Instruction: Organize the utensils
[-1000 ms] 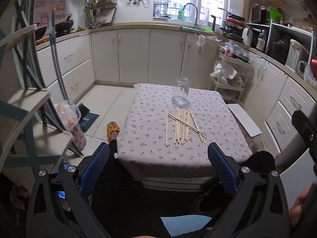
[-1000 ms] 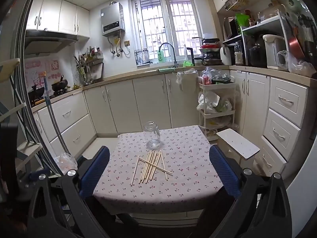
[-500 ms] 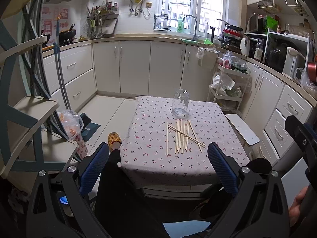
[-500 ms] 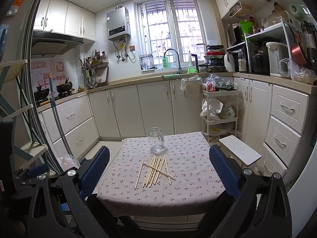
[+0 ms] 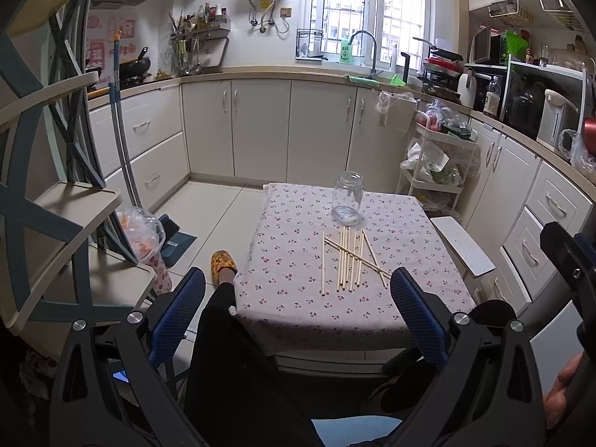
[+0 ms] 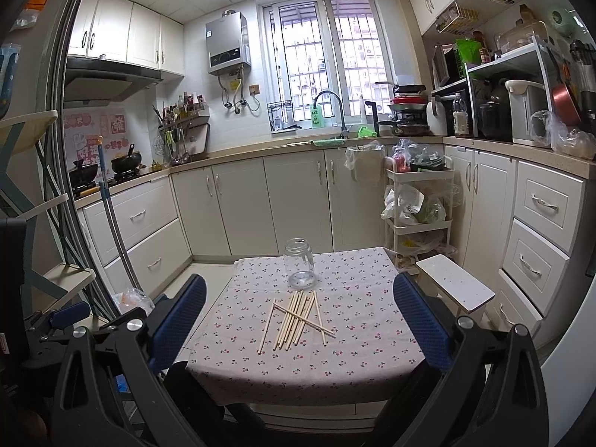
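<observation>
Several wooden chopsticks (image 5: 350,257) lie loosely side by side, one crossing the others, on a small table with a cherry-print cloth (image 5: 290,260). An empty clear glass jar (image 5: 347,197) stands upright just behind them. The chopsticks (image 6: 294,318), the jar (image 6: 299,262) and the table (image 6: 357,335) also show in the right wrist view. My left gripper (image 5: 298,316) is open and empty, held short of the table's front edge. My right gripper (image 6: 298,320) is open and empty, also short of the table.
A white stool (image 5: 462,246) stands at the table's right. A rolling cart with bags (image 6: 419,201) is behind it. Cabinets (image 5: 260,130) line the walls. A shelf unit (image 5: 56,223) and a plastic bag (image 5: 139,231) are at left. The person's leg and slipper (image 5: 222,262) are by the table.
Both grippers have tilted upward and drawn slightly toward the table; the table and chopsticks sit lower in both views. Both jaws stay open. Nothing on the table moved.
</observation>
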### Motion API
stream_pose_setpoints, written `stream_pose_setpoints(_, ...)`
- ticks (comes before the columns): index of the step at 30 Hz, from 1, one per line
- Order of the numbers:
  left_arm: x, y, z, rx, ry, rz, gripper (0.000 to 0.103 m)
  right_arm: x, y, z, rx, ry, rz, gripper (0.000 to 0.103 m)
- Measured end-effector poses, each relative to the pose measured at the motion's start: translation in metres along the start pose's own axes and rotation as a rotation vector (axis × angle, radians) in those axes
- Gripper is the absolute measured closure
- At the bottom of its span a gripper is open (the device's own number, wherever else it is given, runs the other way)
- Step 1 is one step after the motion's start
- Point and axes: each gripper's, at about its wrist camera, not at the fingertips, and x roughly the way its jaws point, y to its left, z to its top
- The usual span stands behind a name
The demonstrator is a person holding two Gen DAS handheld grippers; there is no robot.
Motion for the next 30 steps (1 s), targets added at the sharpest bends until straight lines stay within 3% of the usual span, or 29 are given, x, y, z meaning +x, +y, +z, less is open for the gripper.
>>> stream_pose_setpoints(11, -0.0014, 0.0006, 0.0014, -0.001, 0.000, -0.045, 0.007, -0.0030, 0.0053, 0.0035, -0.012, 0.002, 0.013, 0.006)
stream_pose_setpoints(30, -0.0007, 0.0000, -0.0020, 0.009, -0.006, -0.005, 0.007, -0.0023, 0.0077, 0.0029, -0.009, -0.002, 0.016, 0.006)
